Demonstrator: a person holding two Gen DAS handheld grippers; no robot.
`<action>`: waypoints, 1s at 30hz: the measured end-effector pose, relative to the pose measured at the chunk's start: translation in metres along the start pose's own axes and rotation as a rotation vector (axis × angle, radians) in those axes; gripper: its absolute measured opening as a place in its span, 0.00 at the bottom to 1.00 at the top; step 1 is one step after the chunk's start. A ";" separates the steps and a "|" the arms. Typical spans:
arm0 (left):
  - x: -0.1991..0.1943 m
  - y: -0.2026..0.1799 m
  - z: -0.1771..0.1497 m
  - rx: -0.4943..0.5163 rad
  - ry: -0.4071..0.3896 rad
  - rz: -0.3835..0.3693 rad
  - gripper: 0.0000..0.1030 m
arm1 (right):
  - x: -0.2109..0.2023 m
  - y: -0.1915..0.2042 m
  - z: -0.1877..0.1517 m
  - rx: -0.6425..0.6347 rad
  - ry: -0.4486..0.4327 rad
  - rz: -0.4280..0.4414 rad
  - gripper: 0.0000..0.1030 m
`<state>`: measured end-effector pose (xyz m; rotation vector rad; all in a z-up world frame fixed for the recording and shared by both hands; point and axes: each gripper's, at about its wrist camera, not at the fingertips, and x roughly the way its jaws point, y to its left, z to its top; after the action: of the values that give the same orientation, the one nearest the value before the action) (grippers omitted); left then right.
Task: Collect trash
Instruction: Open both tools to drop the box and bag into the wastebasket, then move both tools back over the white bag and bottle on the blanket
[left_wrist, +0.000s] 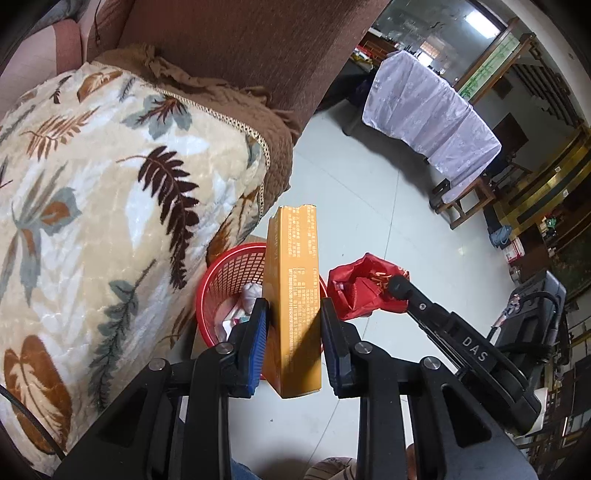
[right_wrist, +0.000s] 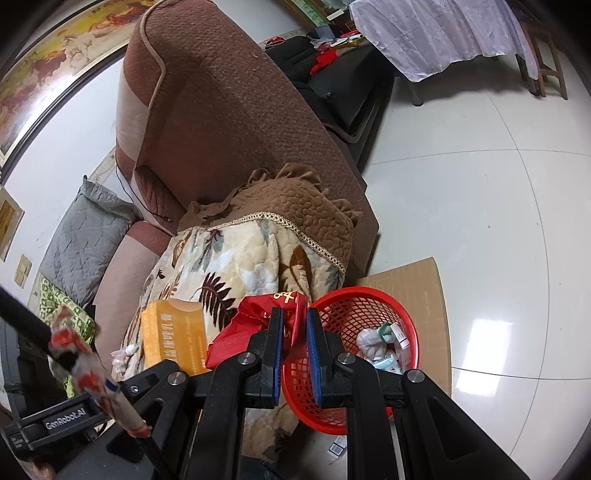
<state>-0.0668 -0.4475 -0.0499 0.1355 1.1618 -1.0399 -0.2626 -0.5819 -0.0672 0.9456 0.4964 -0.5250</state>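
The left tool (left_wrist: 293, 314) is clamped on an upright orange carton (left_wrist: 293, 295), its blue pads pressed against the carton's two sides, directly above a red mesh basket (left_wrist: 229, 273) on the floor. The right tool (right_wrist: 294, 332) pinches a crumpled red bag (right_wrist: 255, 325), held just beside the basket's rim (right_wrist: 369, 295). Wrappers and tissue (right_wrist: 373, 341) lie inside the basket, which sits against a sofa draped with a leaf-patterned blanket (left_wrist: 110, 206).

The right gripper (right_wrist: 294, 332) pinches a red bag (right_wrist: 255, 325) beside the red basket (right_wrist: 369, 295).
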 end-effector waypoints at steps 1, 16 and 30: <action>0.003 0.000 0.001 0.004 0.005 0.000 0.26 | 0.001 -0.001 0.001 0.006 -0.001 -0.001 0.15; -0.024 0.019 0.003 -0.028 -0.059 0.004 0.49 | -0.004 0.008 0.001 0.011 -0.012 0.071 0.61; -0.195 0.104 -0.046 -0.164 -0.330 0.163 0.57 | -0.013 0.158 -0.046 -0.270 0.066 0.359 0.80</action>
<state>-0.0252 -0.2456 0.0435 -0.0683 0.9141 -0.7850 -0.1827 -0.4645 0.0160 0.7706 0.4316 -0.0988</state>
